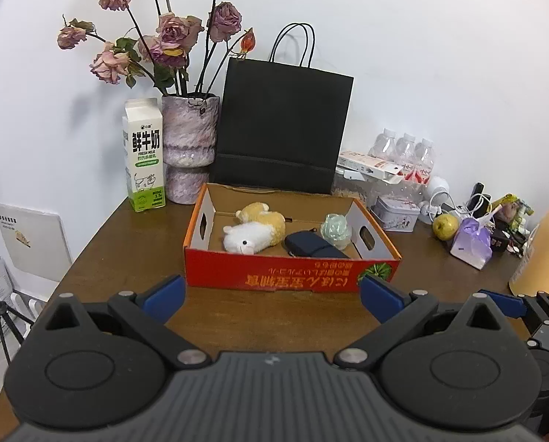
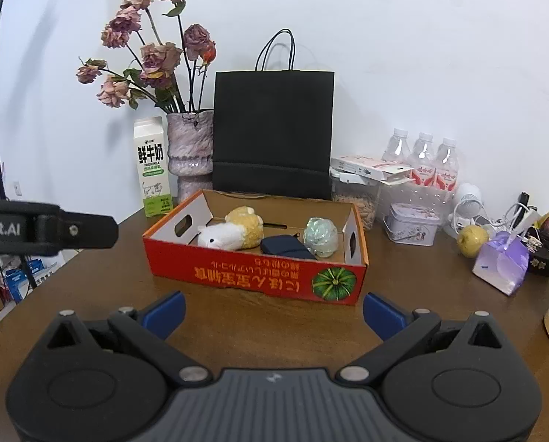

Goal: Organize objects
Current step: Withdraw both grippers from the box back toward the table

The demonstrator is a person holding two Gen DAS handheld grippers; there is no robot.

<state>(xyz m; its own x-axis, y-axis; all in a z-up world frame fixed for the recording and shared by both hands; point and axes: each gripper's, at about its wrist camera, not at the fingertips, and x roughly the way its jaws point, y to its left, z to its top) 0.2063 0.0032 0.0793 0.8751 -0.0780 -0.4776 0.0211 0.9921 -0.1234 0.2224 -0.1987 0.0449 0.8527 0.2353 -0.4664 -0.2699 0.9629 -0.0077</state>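
An open red cardboard box (image 1: 282, 276) (image 2: 237, 269) sits mid-table. Inside lie a white and yellow plush toy (image 1: 254, 230) (image 2: 234, 232), a dark navy pouch (image 1: 311, 246) (image 2: 285, 246) and a pale green wrapped ball (image 1: 335, 230) (image 2: 320, 235). My left gripper (image 1: 272, 296) hovers open just in front of the box, with nothing between its blue fingertips (image 1: 164, 294). My right gripper (image 2: 272, 313) is likewise open and empty before the box. Part of the left gripper's body (image 2: 46, 228) shows at the left edge of the right wrist view.
Behind the box stand a milk carton (image 1: 143, 154) (image 2: 153, 167), a vase of dried roses (image 1: 188, 147) (image 2: 189, 151) and a black paper bag (image 1: 282, 125) (image 2: 272, 132). On the right are water bottles (image 2: 425, 158), a small tin (image 2: 412, 224), a pear (image 2: 471, 241), a purple pouch (image 2: 501, 263) and cables.
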